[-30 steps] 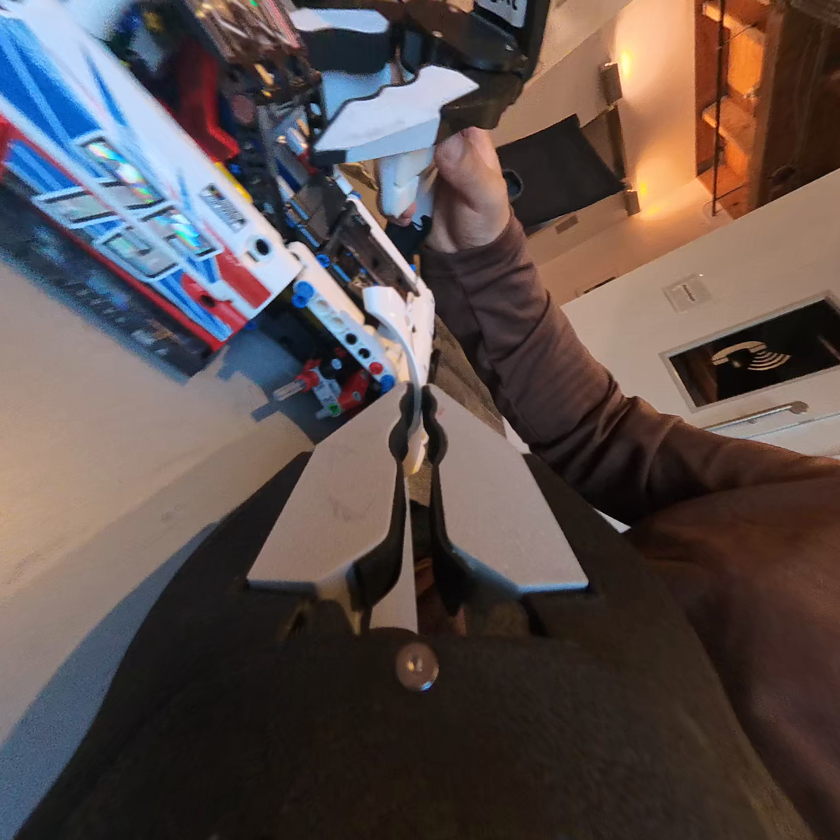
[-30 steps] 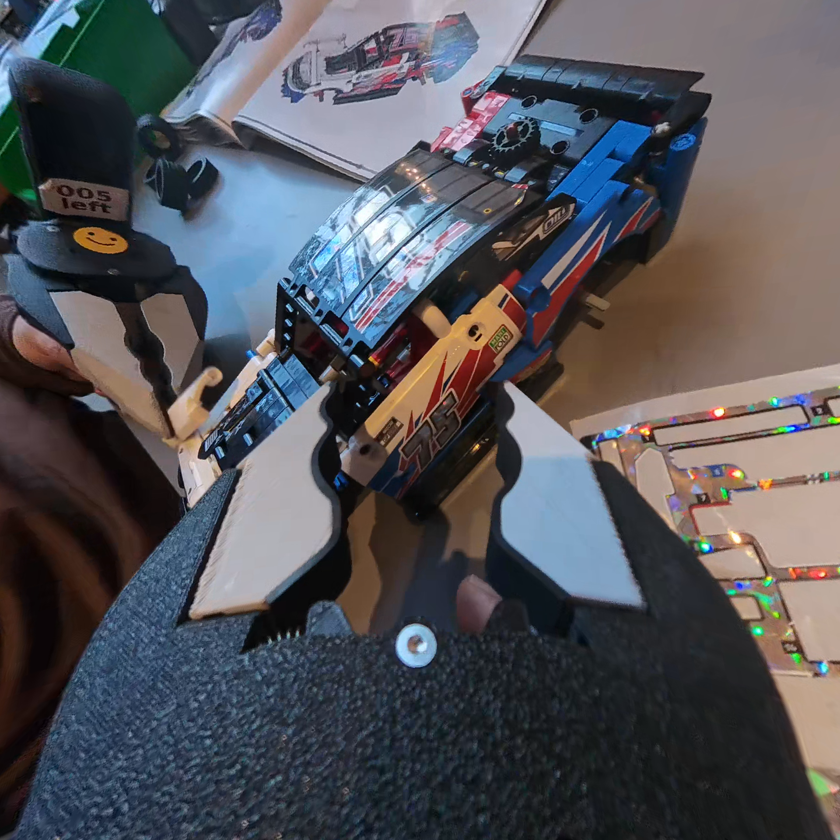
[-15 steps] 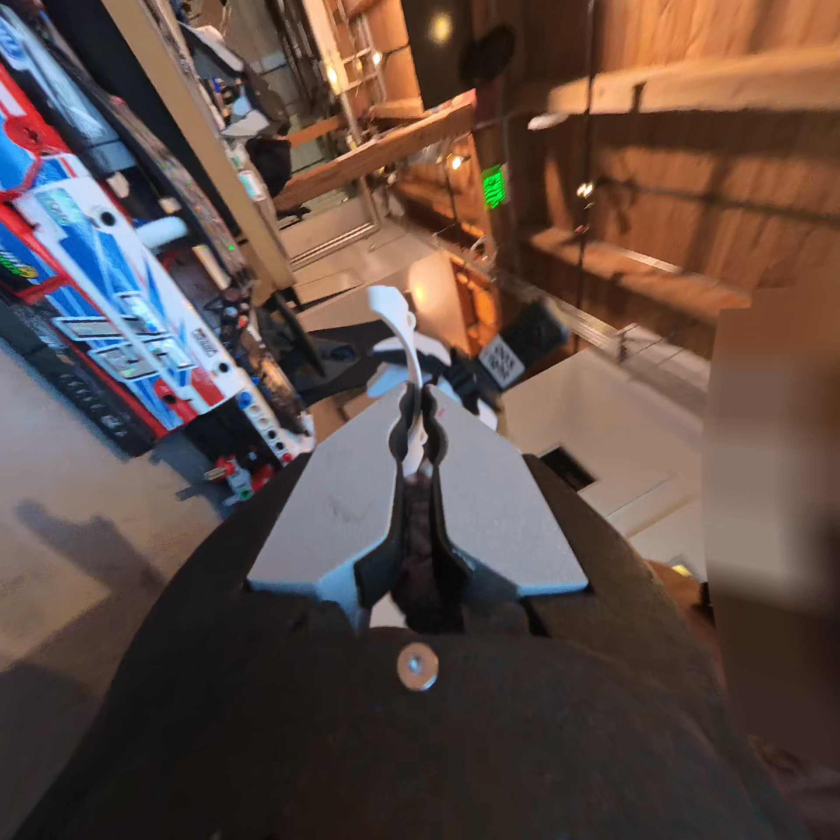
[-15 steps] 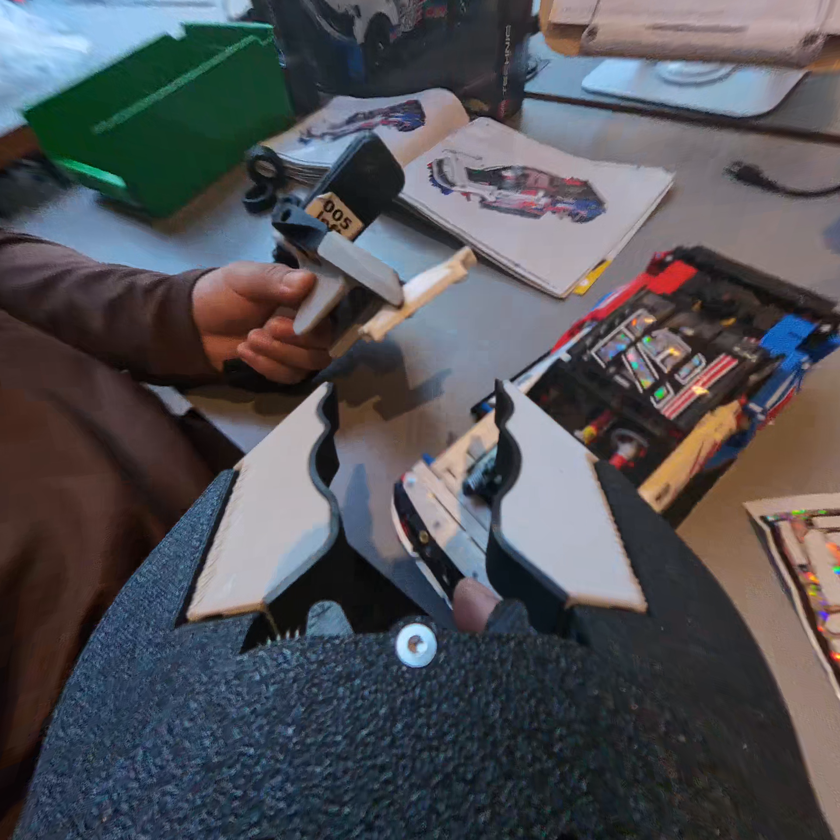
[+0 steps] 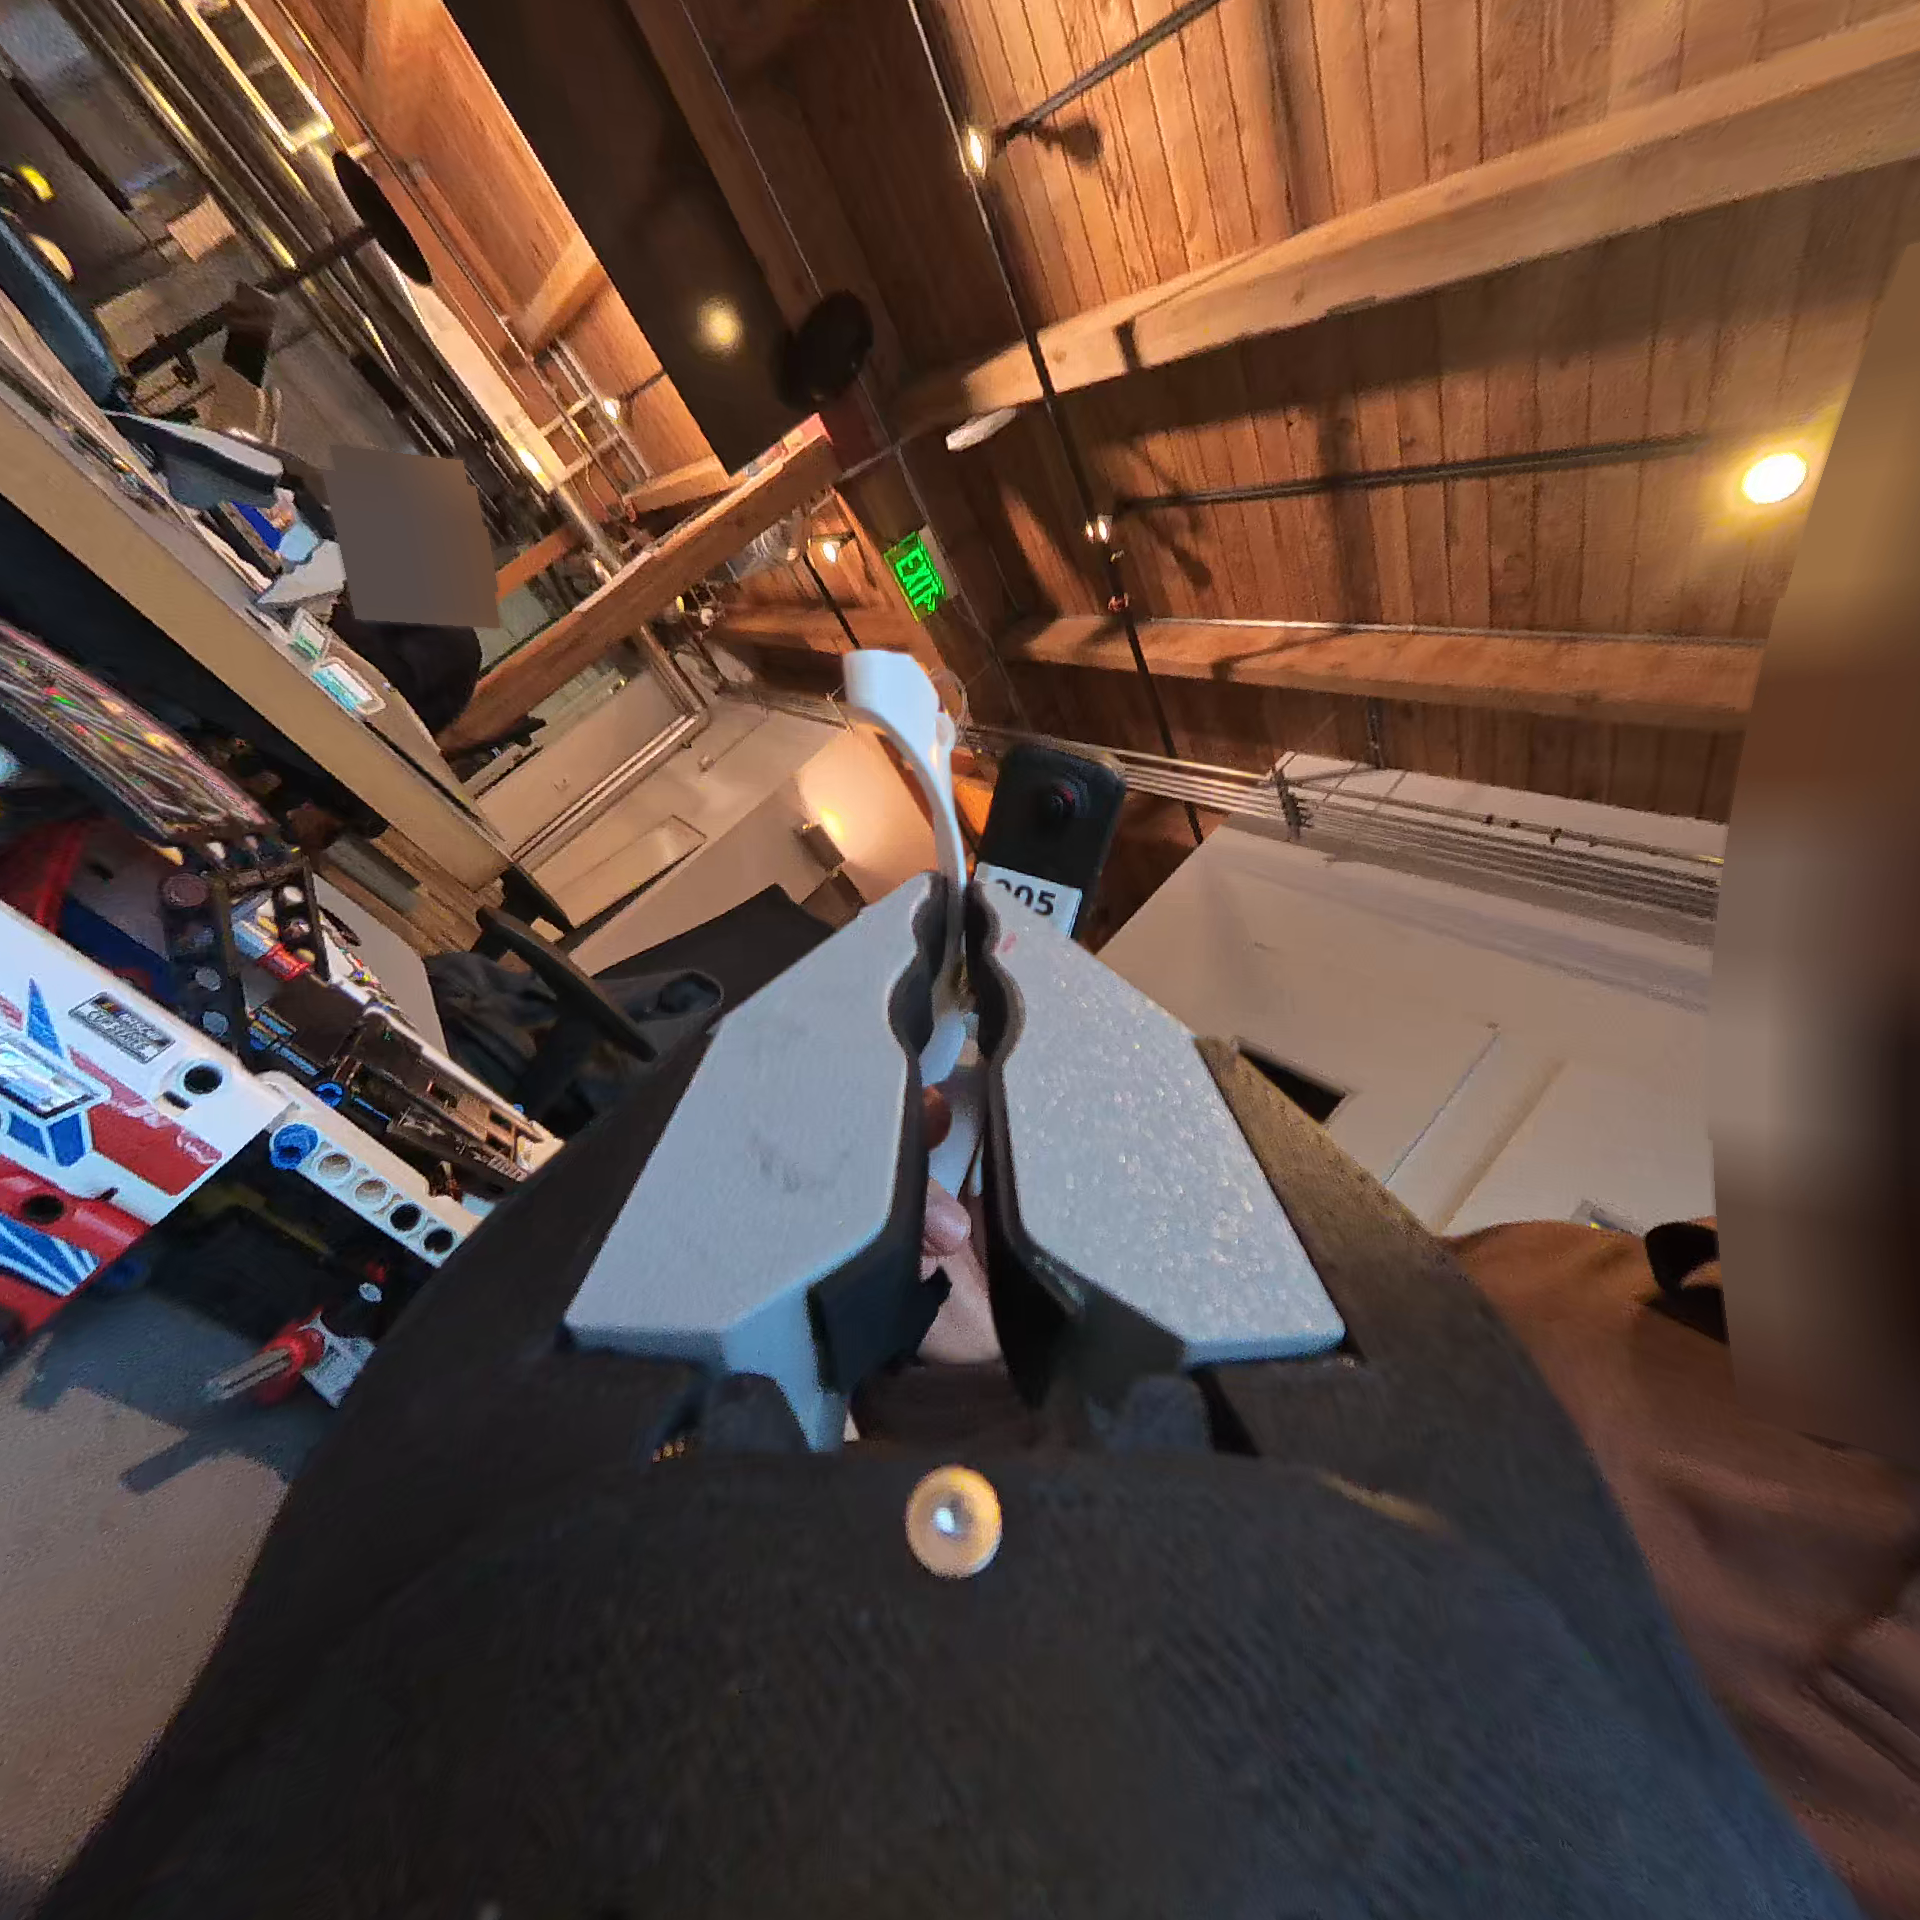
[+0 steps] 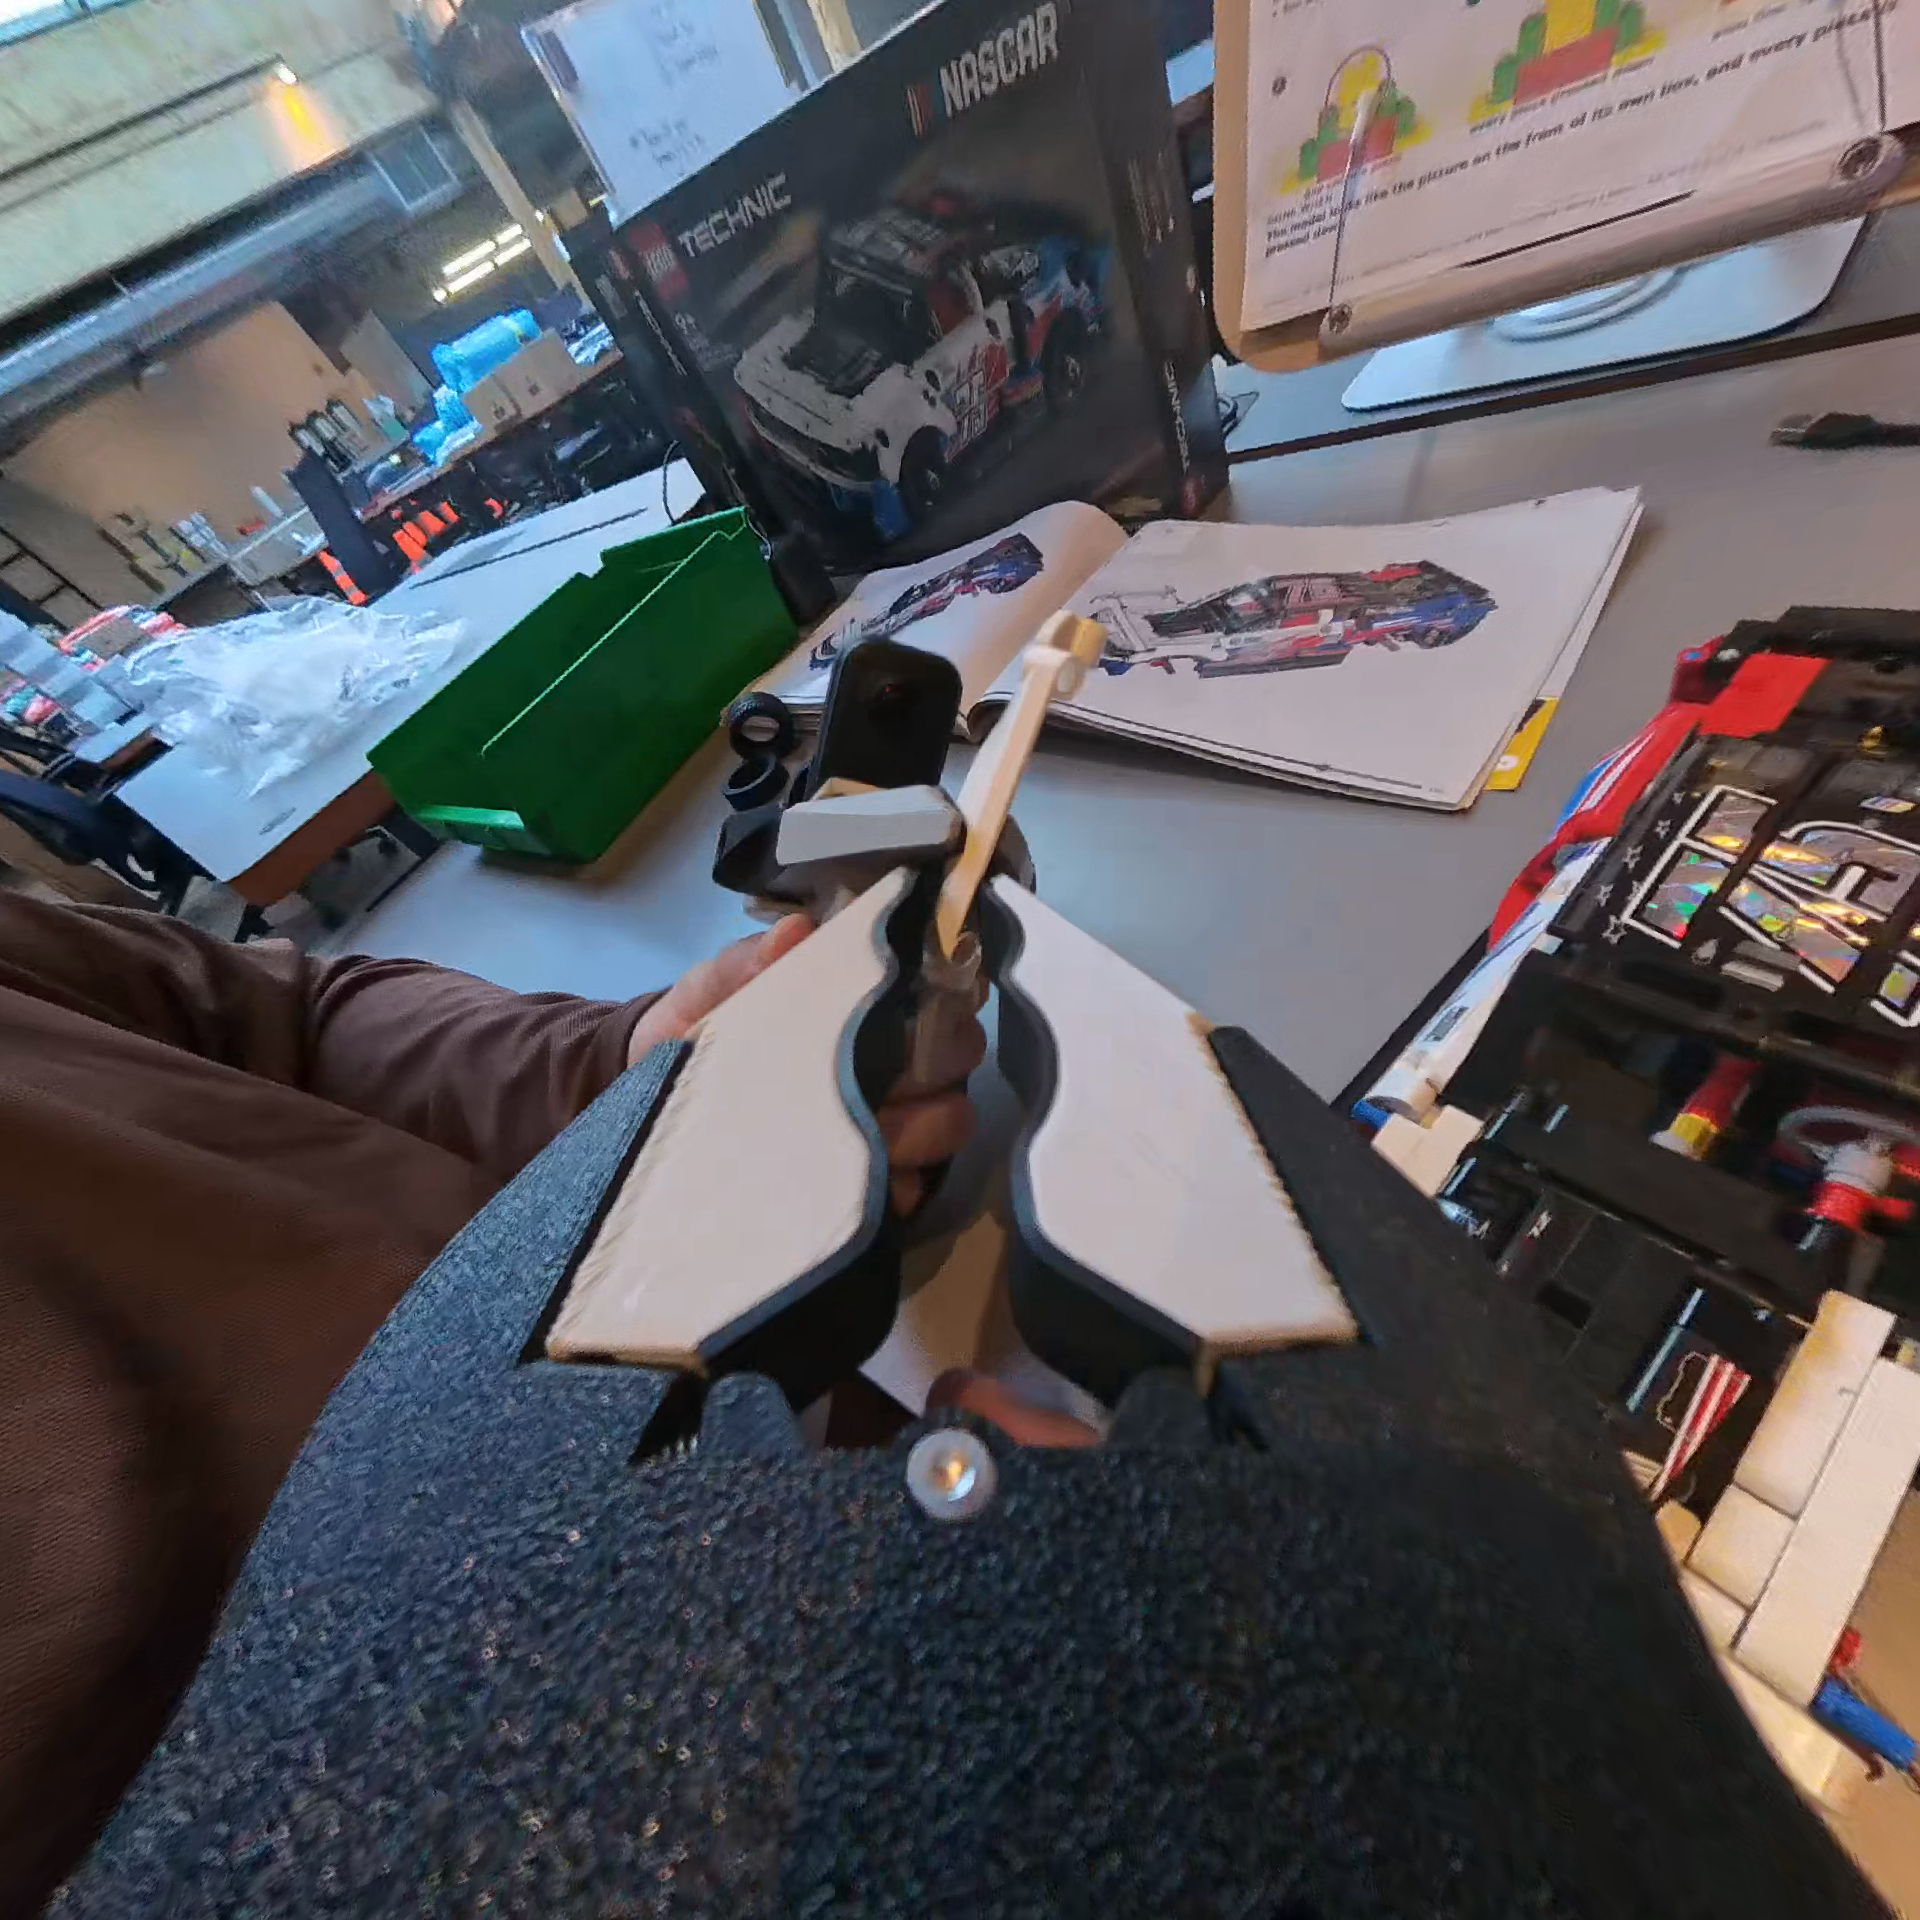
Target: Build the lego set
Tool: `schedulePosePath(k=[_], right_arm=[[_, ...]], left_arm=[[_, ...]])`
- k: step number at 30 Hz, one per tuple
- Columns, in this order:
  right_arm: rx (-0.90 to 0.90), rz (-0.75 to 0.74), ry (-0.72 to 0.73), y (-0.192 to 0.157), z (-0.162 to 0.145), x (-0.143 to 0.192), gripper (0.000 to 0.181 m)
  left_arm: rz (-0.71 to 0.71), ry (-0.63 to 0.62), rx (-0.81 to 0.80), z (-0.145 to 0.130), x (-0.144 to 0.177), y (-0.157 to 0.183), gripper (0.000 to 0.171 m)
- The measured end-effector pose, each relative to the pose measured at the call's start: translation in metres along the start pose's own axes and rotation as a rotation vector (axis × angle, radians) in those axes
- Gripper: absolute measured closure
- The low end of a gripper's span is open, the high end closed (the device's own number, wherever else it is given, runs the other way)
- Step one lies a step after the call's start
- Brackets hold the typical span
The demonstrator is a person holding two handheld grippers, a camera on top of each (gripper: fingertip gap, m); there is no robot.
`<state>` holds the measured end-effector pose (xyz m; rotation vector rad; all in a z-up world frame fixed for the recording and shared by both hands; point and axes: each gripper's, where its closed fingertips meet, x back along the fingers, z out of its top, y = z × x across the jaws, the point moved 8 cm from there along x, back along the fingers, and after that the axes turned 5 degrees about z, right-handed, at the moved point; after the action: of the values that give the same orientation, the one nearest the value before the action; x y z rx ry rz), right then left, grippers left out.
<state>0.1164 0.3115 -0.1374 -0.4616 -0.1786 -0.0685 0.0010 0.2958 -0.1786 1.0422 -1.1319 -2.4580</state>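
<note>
Bare table (image 6: 1247, 904) between booklet (image 6: 1351, 665), car (image 6: 1714, 987)

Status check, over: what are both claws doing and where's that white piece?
Left claw shut on white curved piece, lifted off the table. Right claw open, closing around the piece's end, not gripping. Car model on table at right. Nothing blocking.

booklet (image 6: 1340, 665) behind car (image 6: 1704, 1039) | bin (image 6: 582, 686) left of booklet | box (image 6: 914, 281) behind both
</note>
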Motion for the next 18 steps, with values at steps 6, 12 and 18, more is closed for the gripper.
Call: schedulePosePath(k=[6, 12, 18], right_arm=[[-0.006, -0.015, 0.036, 0.003, 0.002, 0.019, 0.174], [0.012, -0.322, 0.054, 0.044, -0.007, 0.091, 0.176], [-0.122, -0.425, 0.125, 0.064, -0.051, 0.131, 0.176]], left_arm=[[0.002, -0.012, 0.03, 0.015, 0.004, -0.001, 0.164], [0.368, -0.243, -0.307, 0.089, 0.01, -0.023, 0.144], [0.705, -0.579, -0.643, 0.182, -0.029, -0.108, 0.106]])
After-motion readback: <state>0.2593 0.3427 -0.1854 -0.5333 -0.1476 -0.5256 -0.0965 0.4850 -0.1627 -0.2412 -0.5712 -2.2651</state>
